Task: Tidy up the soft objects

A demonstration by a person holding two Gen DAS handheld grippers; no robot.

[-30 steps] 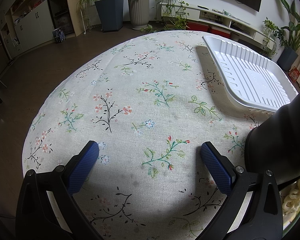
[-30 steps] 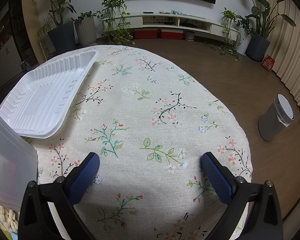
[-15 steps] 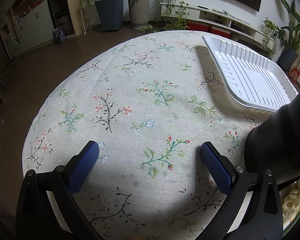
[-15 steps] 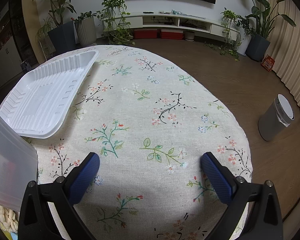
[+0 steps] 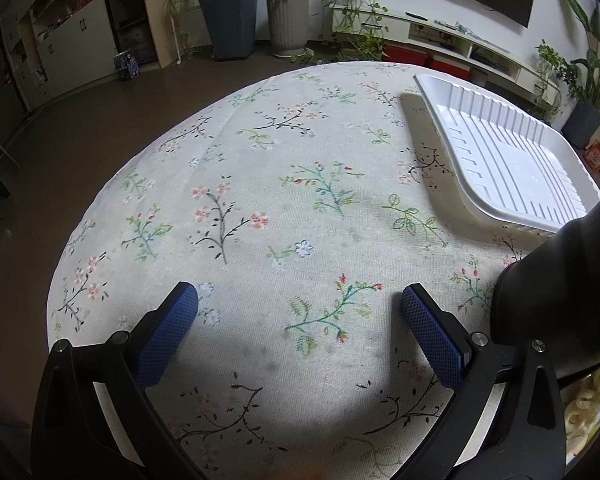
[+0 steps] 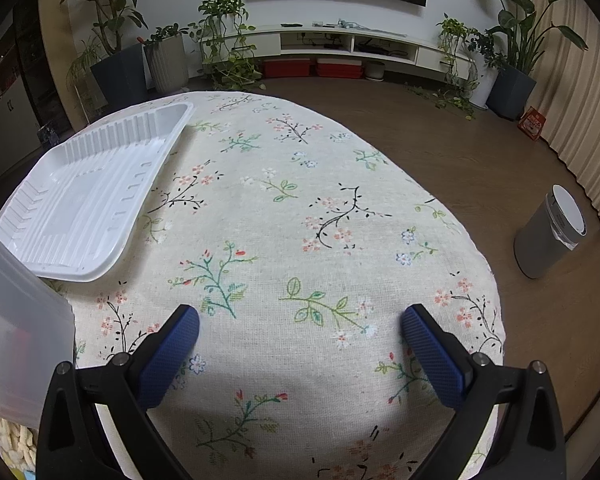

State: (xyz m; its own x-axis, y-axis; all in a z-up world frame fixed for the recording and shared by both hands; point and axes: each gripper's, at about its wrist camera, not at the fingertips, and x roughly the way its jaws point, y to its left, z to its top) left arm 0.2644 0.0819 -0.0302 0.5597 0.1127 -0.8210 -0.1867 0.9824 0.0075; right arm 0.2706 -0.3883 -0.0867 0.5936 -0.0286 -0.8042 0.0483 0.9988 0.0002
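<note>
Both the left tongs and right tongs are held wide open, with nothing gripped. A white tray is seen far off on the flowery surface.

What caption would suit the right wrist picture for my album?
Open right gripper hovers over a floral tablecloth, an empty white tray at its left.

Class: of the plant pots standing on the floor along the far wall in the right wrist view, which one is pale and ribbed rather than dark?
The pale grey ribbed cylindrical pot, just right of the dark blue-grey tapered pot. The other dark pot stands far right.
</note>
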